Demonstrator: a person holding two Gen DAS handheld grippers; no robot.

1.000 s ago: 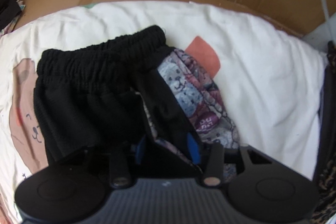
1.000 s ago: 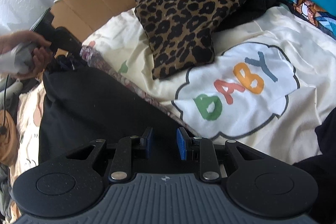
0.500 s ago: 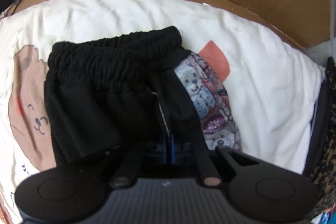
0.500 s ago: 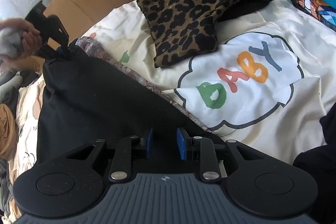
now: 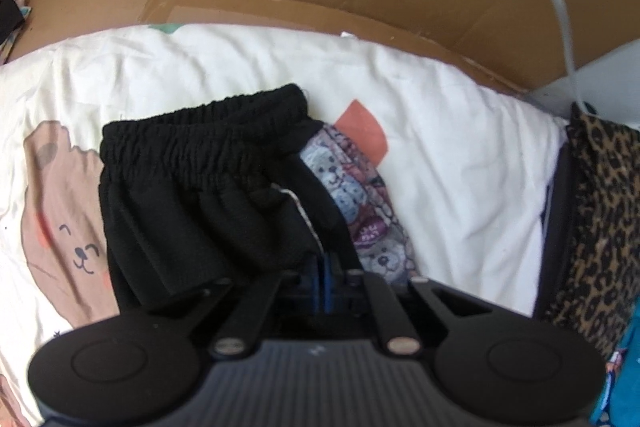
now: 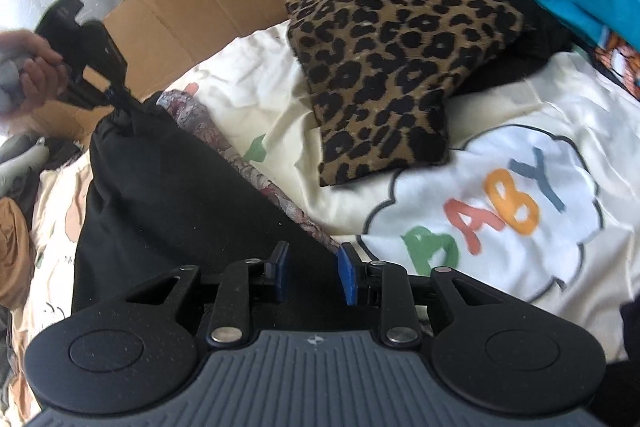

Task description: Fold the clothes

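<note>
Black shorts lie waistband away from the left-wrist camera.

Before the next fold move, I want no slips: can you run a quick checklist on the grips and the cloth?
1. Left gripper shut on the black shorts: ok.
2. Pinched cloth lifted off the bedsheet: ok; it hangs from the left gripper in the right wrist view.
3. Right gripper gripping: not ok; its jaws are opening, pads apart over black cloth.
4. Leopard-print pillow apart from the shorts: ok.
5. Patterned garment beneath staying put: cannot tell.
</note>
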